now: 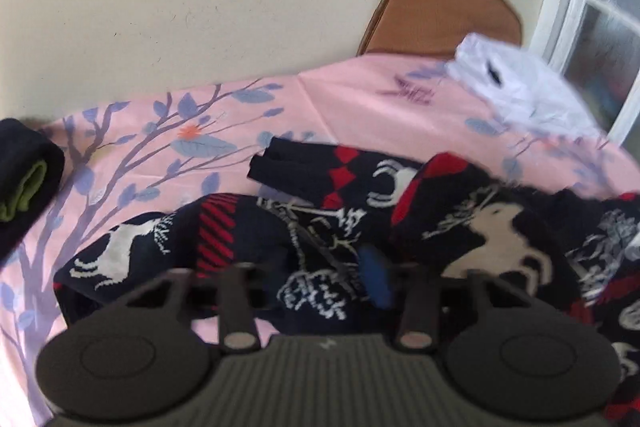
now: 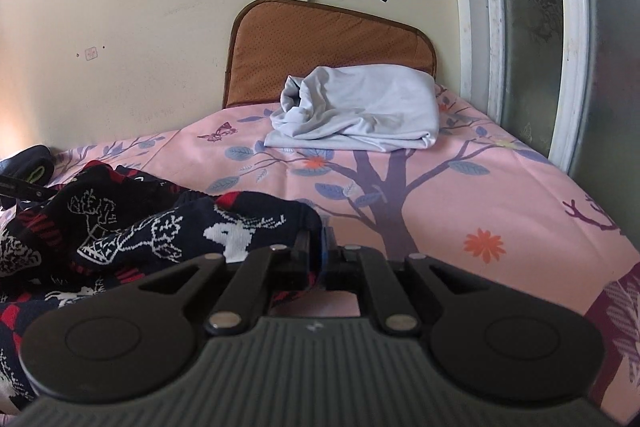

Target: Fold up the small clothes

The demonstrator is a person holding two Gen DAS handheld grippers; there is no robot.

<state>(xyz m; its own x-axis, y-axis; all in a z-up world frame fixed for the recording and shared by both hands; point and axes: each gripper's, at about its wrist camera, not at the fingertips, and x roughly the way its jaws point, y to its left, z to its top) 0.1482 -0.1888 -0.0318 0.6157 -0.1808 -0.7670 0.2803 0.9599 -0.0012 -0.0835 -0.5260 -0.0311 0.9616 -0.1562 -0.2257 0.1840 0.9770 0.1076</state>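
A dark navy knit sweater [image 1: 248,239] with red and white patterns lies crumpled on the pink tree-print sheet [image 1: 340,99]. In the left wrist view my left gripper [image 1: 320,267] hangs low over the sweater with its jaws apart; a blue fingertip pad [image 1: 376,279] shows, and the fingers are mostly hidden against the dark knit. In the right wrist view the sweater [image 2: 120,227] lies at the left, and my right gripper [image 2: 320,251] is shut on its edge, just above the sheet [image 2: 460,195].
A folded white garment [image 2: 360,111] lies at the far end of the bed, also in the left wrist view [image 1: 516,87]. A brown cushion [image 2: 320,43] leans on the wall. A dark rolled garment with green lining [image 1: 24,179] sits at the left. A glass door [image 2: 560,27] is at the right.
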